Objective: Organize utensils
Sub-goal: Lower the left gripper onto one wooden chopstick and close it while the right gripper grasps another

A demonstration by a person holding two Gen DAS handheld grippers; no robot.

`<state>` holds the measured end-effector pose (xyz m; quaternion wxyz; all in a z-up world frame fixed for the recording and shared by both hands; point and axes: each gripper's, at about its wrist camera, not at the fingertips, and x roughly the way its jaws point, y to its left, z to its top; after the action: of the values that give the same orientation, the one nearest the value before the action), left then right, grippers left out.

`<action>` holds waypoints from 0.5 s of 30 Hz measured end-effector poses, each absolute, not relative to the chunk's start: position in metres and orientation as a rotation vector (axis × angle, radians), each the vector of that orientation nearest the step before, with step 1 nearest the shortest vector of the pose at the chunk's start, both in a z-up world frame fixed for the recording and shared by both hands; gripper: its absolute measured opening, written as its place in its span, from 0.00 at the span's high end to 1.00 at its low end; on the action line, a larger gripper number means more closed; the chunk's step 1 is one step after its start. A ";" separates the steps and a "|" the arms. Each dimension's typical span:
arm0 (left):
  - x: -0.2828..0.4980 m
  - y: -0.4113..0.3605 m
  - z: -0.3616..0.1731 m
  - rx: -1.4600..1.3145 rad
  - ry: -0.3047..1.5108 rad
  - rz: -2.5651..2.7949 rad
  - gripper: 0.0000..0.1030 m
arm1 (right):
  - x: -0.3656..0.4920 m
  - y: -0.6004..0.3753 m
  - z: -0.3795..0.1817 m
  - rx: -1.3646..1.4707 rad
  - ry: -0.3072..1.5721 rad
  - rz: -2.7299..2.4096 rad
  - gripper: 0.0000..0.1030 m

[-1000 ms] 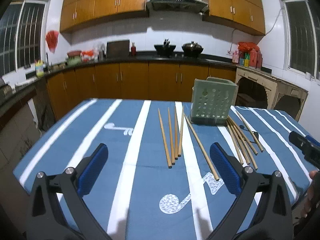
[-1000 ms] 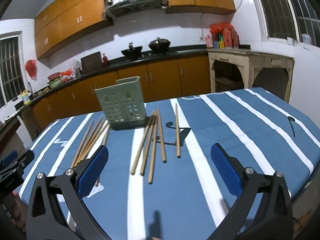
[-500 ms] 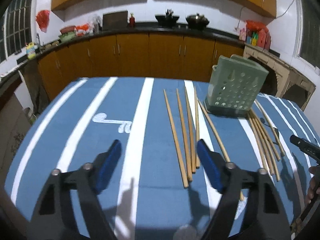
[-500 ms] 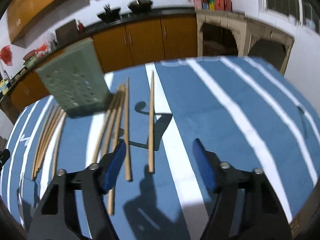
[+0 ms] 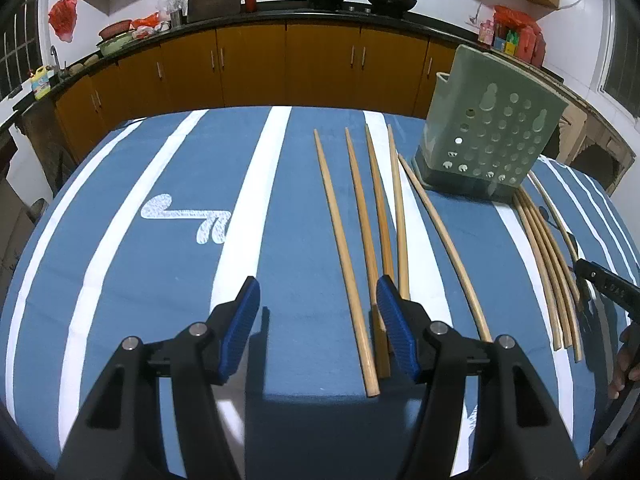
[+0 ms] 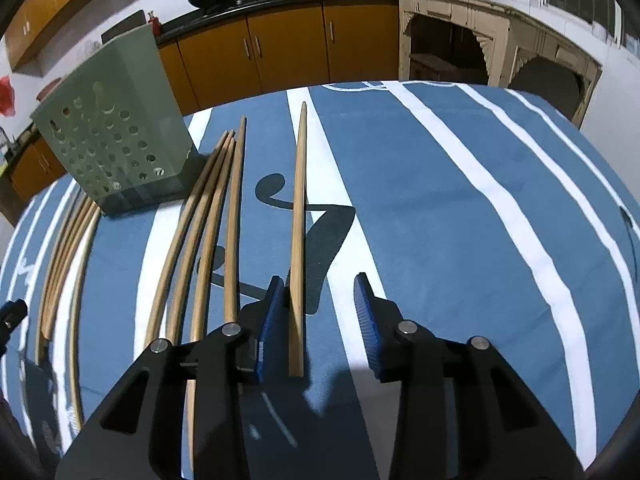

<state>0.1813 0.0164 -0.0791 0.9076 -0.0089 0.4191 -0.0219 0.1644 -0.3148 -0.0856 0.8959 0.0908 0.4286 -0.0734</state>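
Several wooden chopsticks lie on the blue striped tablecloth around a pale green perforated utensil holder (image 5: 486, 132), also in the right wrist view (image 6: 114, 132). My left gripper (image 5: 318, 294) is open and low over the cloth, with the leftmost chopstick (image 5: 346, 256) running between its fingers near the right one. My right gripper (image 6: 320, 288) is open and low, with a single chopstick (image 6: 298, 232) lying between its fingers, close to the left pad (image 6: 270, 320). A bundle of chopsticks (image 6: 208, 224) lies just left of it.
More chopsticks (image 5: 548, 260) lie right of the holder in the left wrist view. The right gripper's body (image 5: 608, 284) shows at the right edge. Kitchen counter and cabinets (image 5: 280, 60) stand beyond the table's far edge.
Both grippers have moved forward and down toward the chopsticks and have narrowed their opening. The right one now straddles the single chopstick.
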 end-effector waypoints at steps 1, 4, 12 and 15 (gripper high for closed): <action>0.182 0.016 -0.080 -0.019 0.868 -0.046 0.42 | 0.163 -0.313 -0.085 0.178 0.885 -0.159 0.69; 0.184 0.016 -0.082 -0.020 0.877 -0.052 0.45 | 0.163 -0.315 -0.086 0.169 0.873 -0.173 0.88; 0.188 0.009 -0.089 -0.010 0.902 -0.082 0.61 | 0.165 -0.328 -0.088 0.213 0.865 -0.201 0.93; 0.194 0.006 -0.095 -0.010 0.925 -0.086 0.70 | 0.166 -0.329 -0.088 0.203 0.865 -0.204 0.93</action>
<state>0.1942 0.0061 -0.0952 0.8941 -0.0046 0.4459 -0.0416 0.1658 -0.3287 -0.0876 0.8979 0.0981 0.4177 -0.0986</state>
